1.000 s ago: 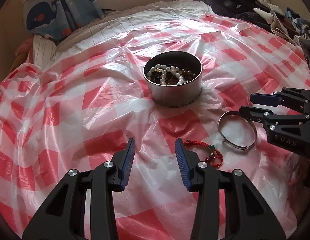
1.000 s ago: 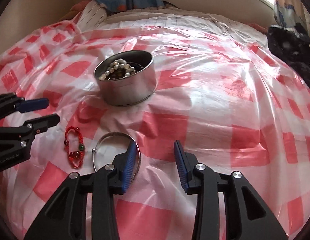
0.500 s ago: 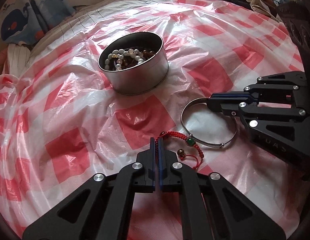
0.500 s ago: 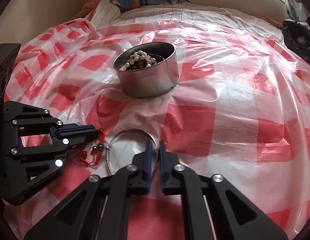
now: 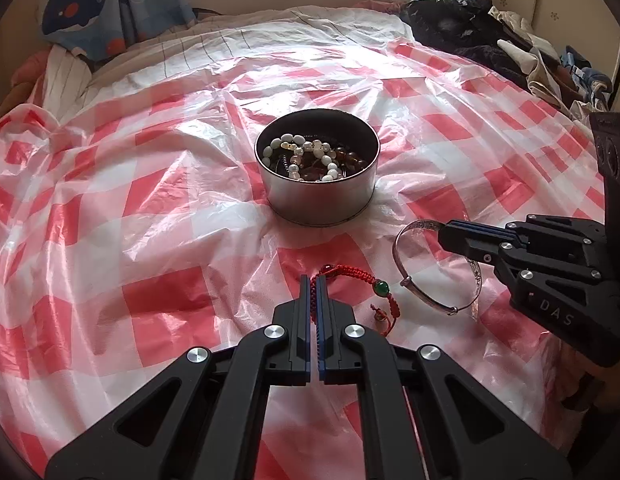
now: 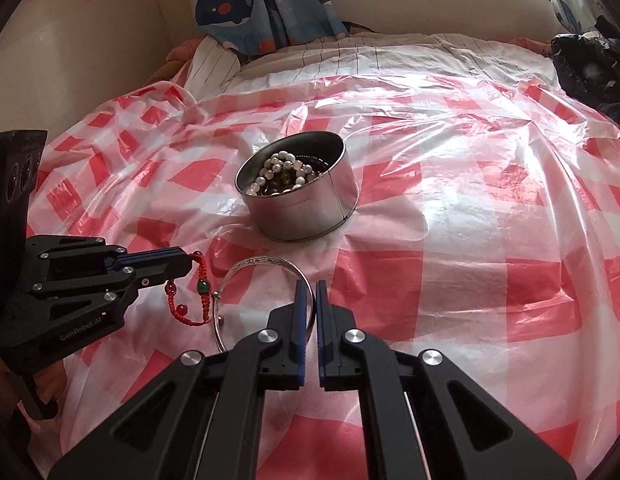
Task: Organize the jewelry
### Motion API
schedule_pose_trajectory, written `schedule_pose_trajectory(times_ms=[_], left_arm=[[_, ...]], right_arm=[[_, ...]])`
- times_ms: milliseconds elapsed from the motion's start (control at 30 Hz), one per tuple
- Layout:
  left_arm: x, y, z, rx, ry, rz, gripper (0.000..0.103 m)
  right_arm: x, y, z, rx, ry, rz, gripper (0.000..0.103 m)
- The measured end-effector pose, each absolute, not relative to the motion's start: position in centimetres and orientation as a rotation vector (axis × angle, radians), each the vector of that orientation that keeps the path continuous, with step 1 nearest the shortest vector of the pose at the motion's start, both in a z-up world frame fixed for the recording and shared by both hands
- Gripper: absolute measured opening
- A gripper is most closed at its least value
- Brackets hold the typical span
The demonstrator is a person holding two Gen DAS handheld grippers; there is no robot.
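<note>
Nearest you, your left gripper [image 5: 313, 280] was pinched down on the red cord bracelet [image 5: 352, 270], gripping only its end, so the rest of the loop with its green bead [image 5: 381, 287] trailed off to the right over the checked plastic sheet [image 5: 150, 240]. That thin cord could have slipped out of the pads on the lift, or the dangling part could have snagged on the silver bangle [image 5: 438, 276] lying just beside it. Your right gripper [image 6: 308, 286] was clamped on the bangle's rim, one edge of it raised off the sheet; smooth metal held at one point could have swung or pivoted free. The slack sheet might also have ridden up with either piece. Both grippers pointed steeply down and forward, side by side, close enough to knock each other. Farther off stood the round tin [image 5: 318, 200], already holding beaded bracelets [image 5: 310, 156], upright and well apart from both grips; a swinging bangle could have struck its wall.
</note>
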State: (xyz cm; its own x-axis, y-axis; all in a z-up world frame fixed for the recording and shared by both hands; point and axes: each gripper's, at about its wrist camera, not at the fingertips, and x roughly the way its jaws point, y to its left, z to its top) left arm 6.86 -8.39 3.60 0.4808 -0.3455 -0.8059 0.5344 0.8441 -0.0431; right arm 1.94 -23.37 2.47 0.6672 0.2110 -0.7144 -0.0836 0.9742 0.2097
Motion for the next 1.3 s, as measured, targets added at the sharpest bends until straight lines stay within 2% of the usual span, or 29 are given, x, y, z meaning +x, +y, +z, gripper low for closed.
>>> schedule_pose_trajectory(times_ms=[1067, 1133, 1200, 1300], left_arm=[[7.3, -9.1, 1.2, 0.287, 0.990, -0.507, 0.003], [7.3, -9.1, 1.1, 0.284, 0.994, -0.509, 0.004], [7.4, -9.2, 1.0, 0.290, 0.995, -0.509, 0.004], [7.2, -9.3, 0.9, 0.315, 0.990, -0.510, 0.004]], right_arm=[[2.2, -22.5, 1.2, 0.082, 0.869, 0.111, 0.007], [2.3, -22.7, 1.1, 0.085, 0.877, 0.107, 0.010], [2.3, -22.6, 0.8, 0.076, 0.892, 0.108, 0.028], [2.5, -22.1, 0.3, 0.039, 0.917, 0.112, 0.027]])
